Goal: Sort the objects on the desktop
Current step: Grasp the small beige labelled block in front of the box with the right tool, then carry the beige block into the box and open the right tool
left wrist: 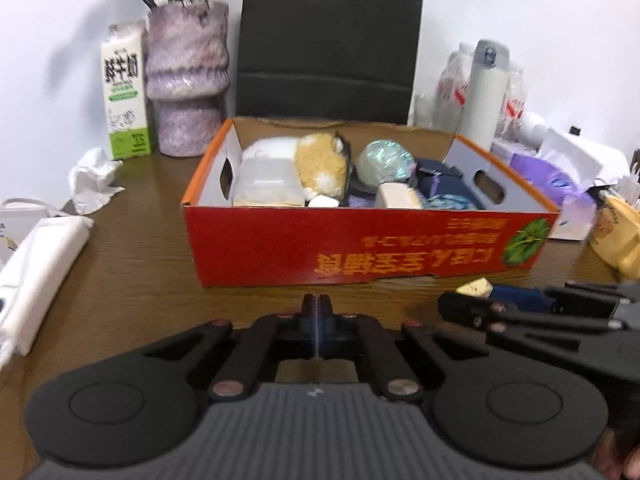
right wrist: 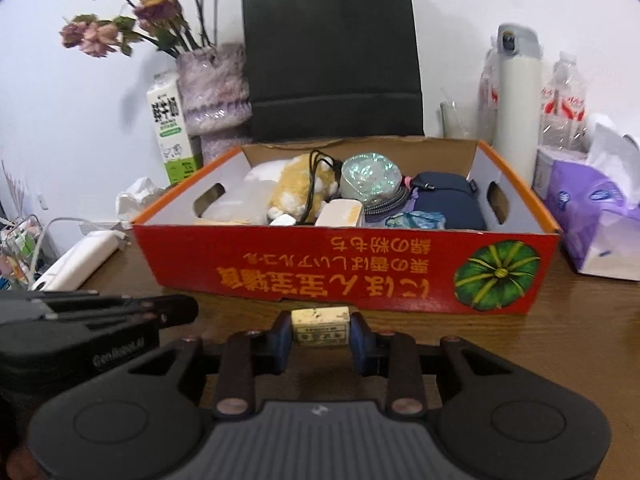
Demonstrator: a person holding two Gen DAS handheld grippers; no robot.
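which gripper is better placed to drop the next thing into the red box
Right. The right gripper is shut on a small cream eraser, just short of the red box. The left gripper is shut with nothing between its fingers.

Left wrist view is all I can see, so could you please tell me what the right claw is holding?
Observer: The right claw is shut on a small cream eraser with a printed label, one pad on each end.
Operator: Thank you. Does anything lie across the plush toy in the red box?
Observer: Yes, a black cord runs across it.
Operator: And the green blur on the front of the box?
Observer: It is a picture of a green pumpkin.
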